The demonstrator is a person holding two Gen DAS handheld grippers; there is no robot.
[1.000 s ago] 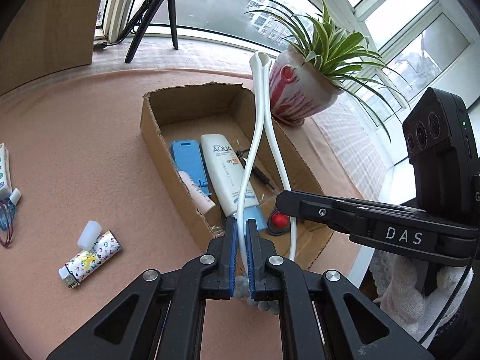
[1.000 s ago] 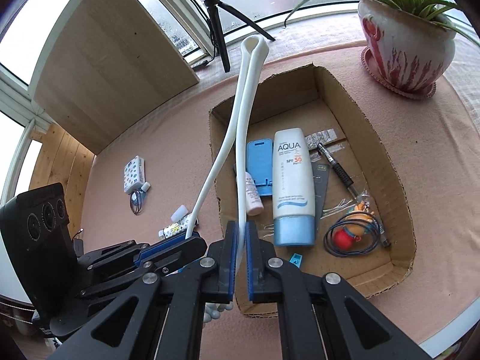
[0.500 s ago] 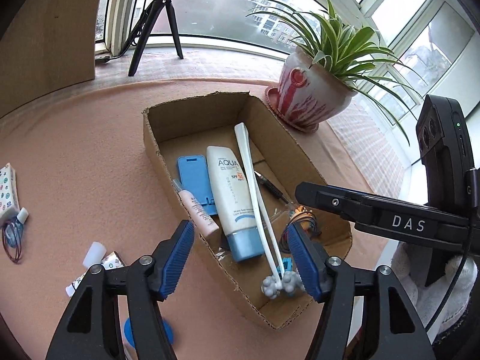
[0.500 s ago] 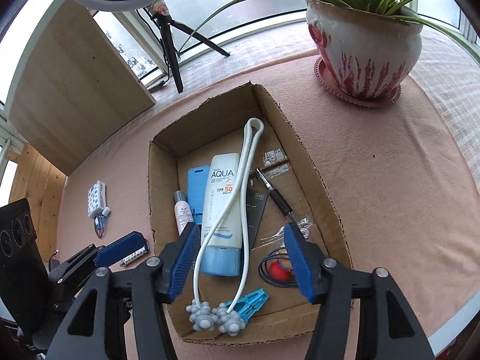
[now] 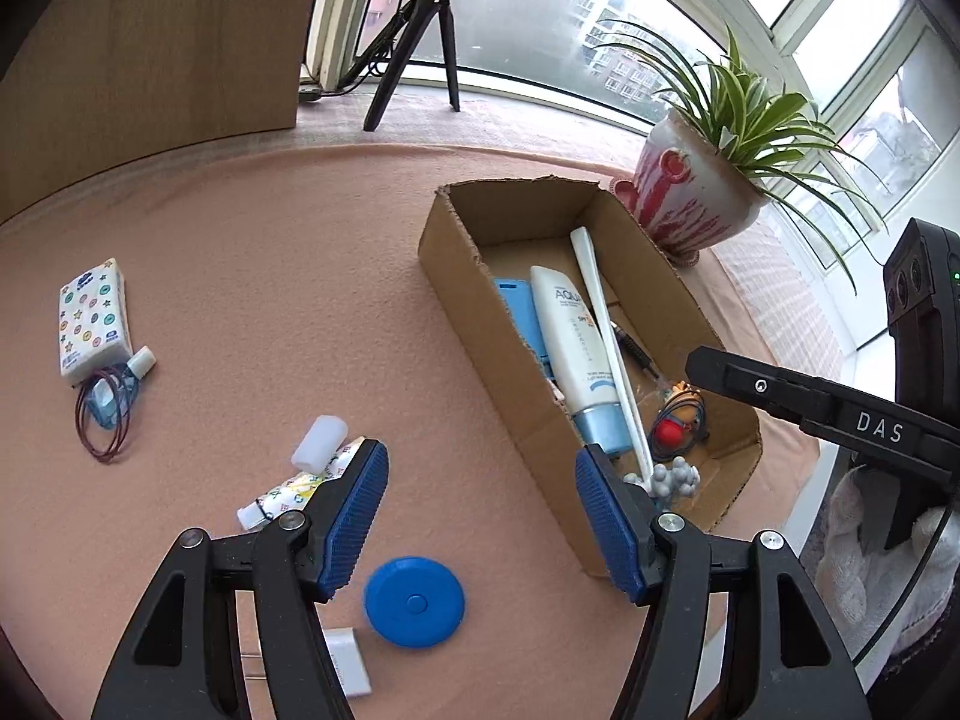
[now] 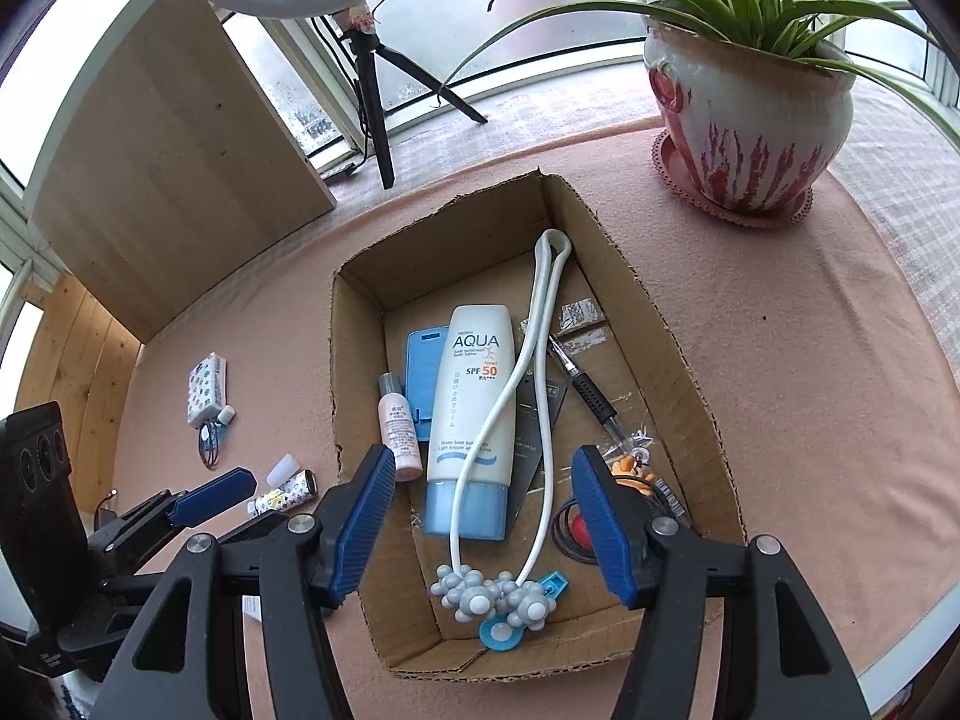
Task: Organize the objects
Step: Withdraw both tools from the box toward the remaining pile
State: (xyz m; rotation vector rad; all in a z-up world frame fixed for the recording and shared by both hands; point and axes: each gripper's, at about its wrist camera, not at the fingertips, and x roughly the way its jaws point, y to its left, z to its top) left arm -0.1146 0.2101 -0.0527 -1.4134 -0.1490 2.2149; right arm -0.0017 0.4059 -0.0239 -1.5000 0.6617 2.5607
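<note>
- Since the white massager (image 6: pixel 543 396) lies loose in the cardboard box (image 6: pixel 678 354), draped over the sunscreen tube (image 6: pixel 474 420), we judge it stowed; both the left tongs (image 5: pixel 480 516) and right tongs (image 6: pixel 483 522) gape empty.
- On the bench (image 5: pixel 270 252), around nine o'clock of the box, wait a tissue pack (image 5: pixel 93 321), a small patterned tube (image 5: pixel 288 492) and a blue disc (image 5: pixel 414 600).
- Only our right view shows a pink bottle (image 6: pixel 399 426) and a pen (image 6: pixel 591 396) clearly; the disc appears only in the left.

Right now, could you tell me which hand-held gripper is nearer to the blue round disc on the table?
Left. The left hand-held gripper hovers open just above the blue disc; the right hand-held gripper sits open over the cardboard box.
</note>
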